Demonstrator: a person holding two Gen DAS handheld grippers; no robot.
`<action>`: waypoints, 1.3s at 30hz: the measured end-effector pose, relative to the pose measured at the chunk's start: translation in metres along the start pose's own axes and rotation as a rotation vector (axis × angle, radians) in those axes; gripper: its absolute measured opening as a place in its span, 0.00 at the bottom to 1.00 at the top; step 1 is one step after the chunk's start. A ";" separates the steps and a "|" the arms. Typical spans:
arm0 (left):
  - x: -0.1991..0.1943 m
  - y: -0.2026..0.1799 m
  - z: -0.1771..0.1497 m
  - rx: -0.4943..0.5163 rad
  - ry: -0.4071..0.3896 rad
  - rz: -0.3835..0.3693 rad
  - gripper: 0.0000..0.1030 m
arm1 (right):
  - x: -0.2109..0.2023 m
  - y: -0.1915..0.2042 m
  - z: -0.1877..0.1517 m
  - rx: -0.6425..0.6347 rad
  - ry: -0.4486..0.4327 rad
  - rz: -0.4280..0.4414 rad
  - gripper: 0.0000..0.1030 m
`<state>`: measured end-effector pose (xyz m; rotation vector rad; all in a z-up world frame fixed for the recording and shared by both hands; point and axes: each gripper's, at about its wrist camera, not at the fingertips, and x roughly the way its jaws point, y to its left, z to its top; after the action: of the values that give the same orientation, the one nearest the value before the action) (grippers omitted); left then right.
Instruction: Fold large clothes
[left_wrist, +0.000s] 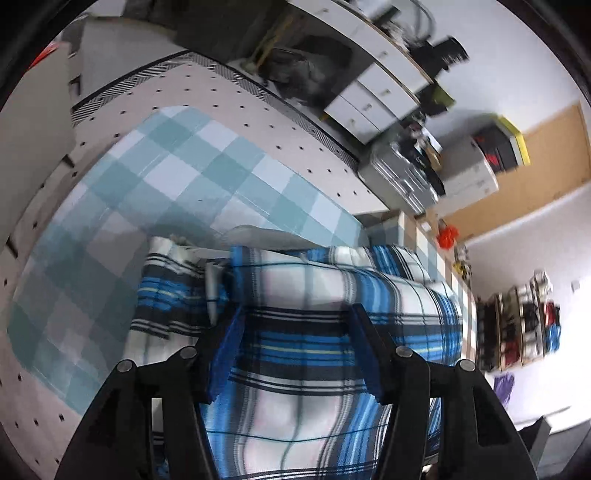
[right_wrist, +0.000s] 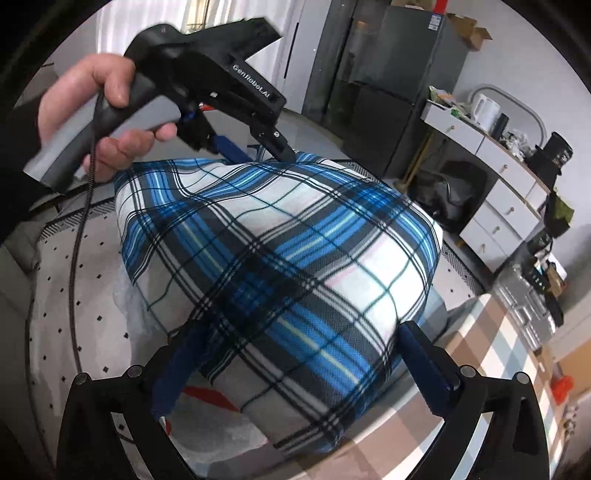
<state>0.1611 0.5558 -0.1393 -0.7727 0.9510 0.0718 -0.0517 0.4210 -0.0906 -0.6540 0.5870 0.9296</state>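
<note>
Left tool (right_wrist: 258, 155) atop plaid garment (right_wrist: 288, 251)

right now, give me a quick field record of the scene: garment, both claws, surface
garment: blue, white and black plaid cloth, bunched and lifted between both claws
left claw: wide around a thick fold of the plaid cloth; grip cannot be confirmed
right claw: wide, plaid cloth bulging between its fingers
left hand: on the gripper handle
surface: teal checked sheet over a dotted white mat
</note>
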 end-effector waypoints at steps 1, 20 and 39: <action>-0.008 -0.002 -0.001 -0.011 -0.011 0.005 0.51 | 0.000 -0.001 -0.001 0.005 0.002 0.004 1.00; -0.140 -0.118 -0.218 0.228 -0.590 0.407 0.83 | -0.179 -0.033 -0.057 0.387 -0.365 0.070 1.00; -0.133 -0.145 -0.323 0.358 -0.711 0.418 0.83 | -0.236 0.008 -0.154 0.474 -0.458 -0.054 1.00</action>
<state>-0.0910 0.2834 -0.0669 -0.1694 0.4072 0.4952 -0.1972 0.1877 -0.0291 -0.0242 0.3546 0.8143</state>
